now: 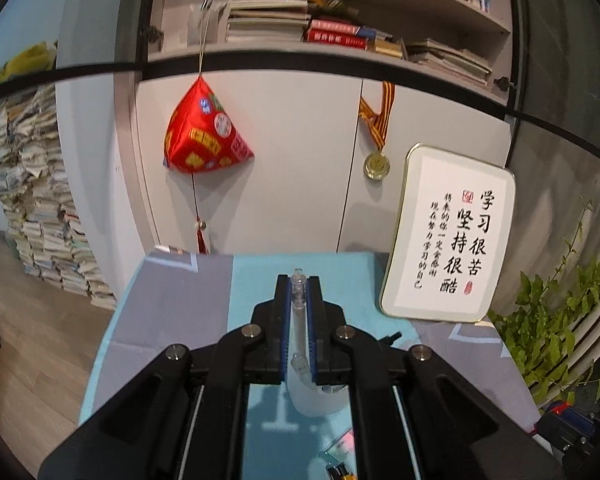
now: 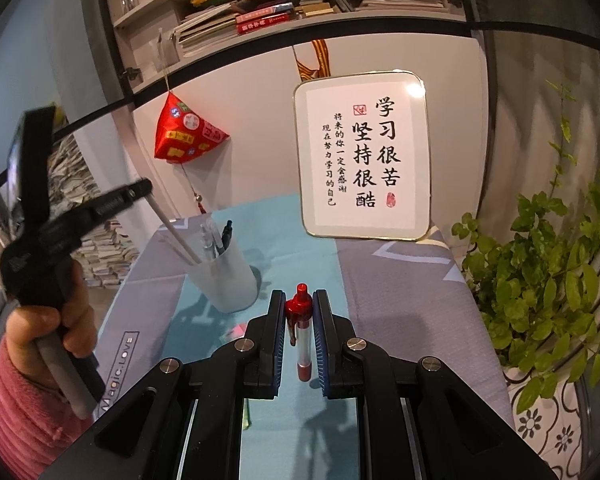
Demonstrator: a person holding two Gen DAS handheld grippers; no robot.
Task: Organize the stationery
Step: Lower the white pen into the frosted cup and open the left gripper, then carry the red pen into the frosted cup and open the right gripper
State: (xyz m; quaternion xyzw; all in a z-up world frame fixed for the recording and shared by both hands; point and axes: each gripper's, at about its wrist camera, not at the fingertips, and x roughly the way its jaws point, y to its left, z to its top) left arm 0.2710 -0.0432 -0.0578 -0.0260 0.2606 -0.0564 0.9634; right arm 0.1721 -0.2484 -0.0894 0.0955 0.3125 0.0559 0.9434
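The left gripper (image 1: 299, 284) is pinching a clear pen (image 1: 298, 312) between its blue pads, the pen's lower end dipping into the white pen cup (image 2: 224, 276). The cup is standing on the teal and grey tablecloth (image 2: 300, 240), already holding a black pen (image 2: 225, 236) and other clear ones. The right gripper (image 2: 300, 300) is clamping a red-capped pen (image 2: 300, 320) lengthwise, cap pointing forward, near the cup. A framed calligraphy sign (image 2: 364, 156) is leaning against the cabinet behind.
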